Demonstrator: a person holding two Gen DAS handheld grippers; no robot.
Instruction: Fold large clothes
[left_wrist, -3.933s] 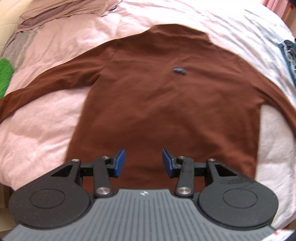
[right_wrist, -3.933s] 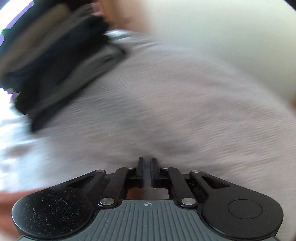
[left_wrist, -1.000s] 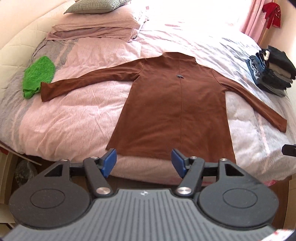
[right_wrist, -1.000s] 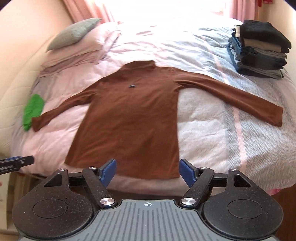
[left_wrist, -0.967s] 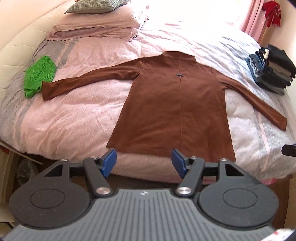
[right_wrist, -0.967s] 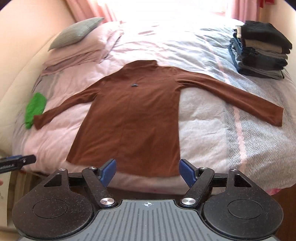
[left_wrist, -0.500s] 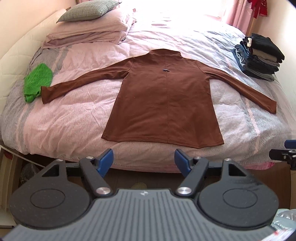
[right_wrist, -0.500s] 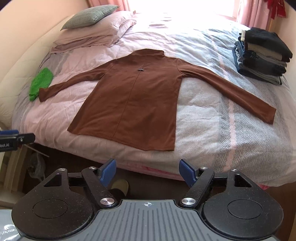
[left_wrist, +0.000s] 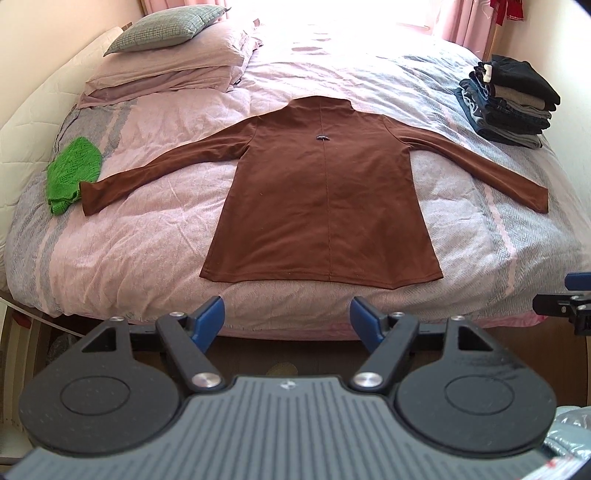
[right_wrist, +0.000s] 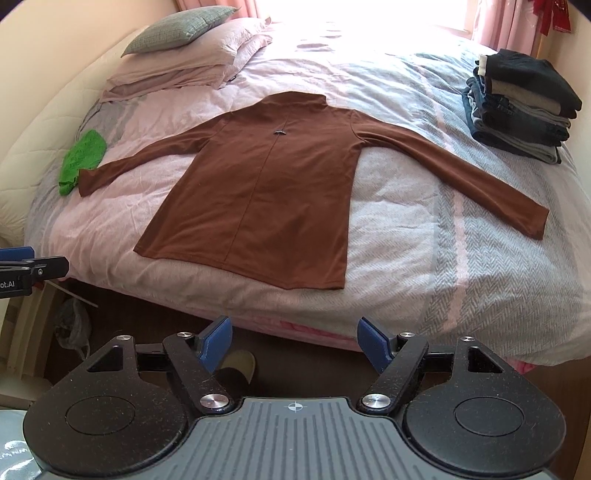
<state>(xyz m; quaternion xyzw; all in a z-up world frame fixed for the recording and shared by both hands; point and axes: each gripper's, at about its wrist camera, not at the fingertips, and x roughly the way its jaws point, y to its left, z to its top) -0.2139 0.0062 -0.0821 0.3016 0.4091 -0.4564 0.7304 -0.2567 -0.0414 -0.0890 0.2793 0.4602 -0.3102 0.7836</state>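
Note:
A long brown long-sleeved top (left_wrist: 325, 192) (right_wrist: 266, 195) lies flat on the bed, collar toward the pillows, both sleeves spread out sideways, hem near the foot edge. My left gripper (left_wrist: 287, 320) is open and empty, held back from the foot of the bed, below the hem. My right gripper (right_wrist: 294, 341) is open and empty too, also off the bed, to the right of the left one. Each gripper's tip shows at the edge of the other's view.
A pink and grey striped duvet (left_wrist: 147, 229) covers the bed. A stack of folded dark clothes (left_wrist: 509, 103) (right_wrist: 521, 107) sits at the far right. A green knitted item (left_wrist: 72, 170) (right_wrist: 81, 155) lies by the left sleeve cuff. Pillows (left_wrist: 173, 51) lie at the head. The floor lies under the grippers.
Both grippers have pulled back and away from the bed, so the whole top and bed edge now show. The top has not moved. Both grippers stay open.

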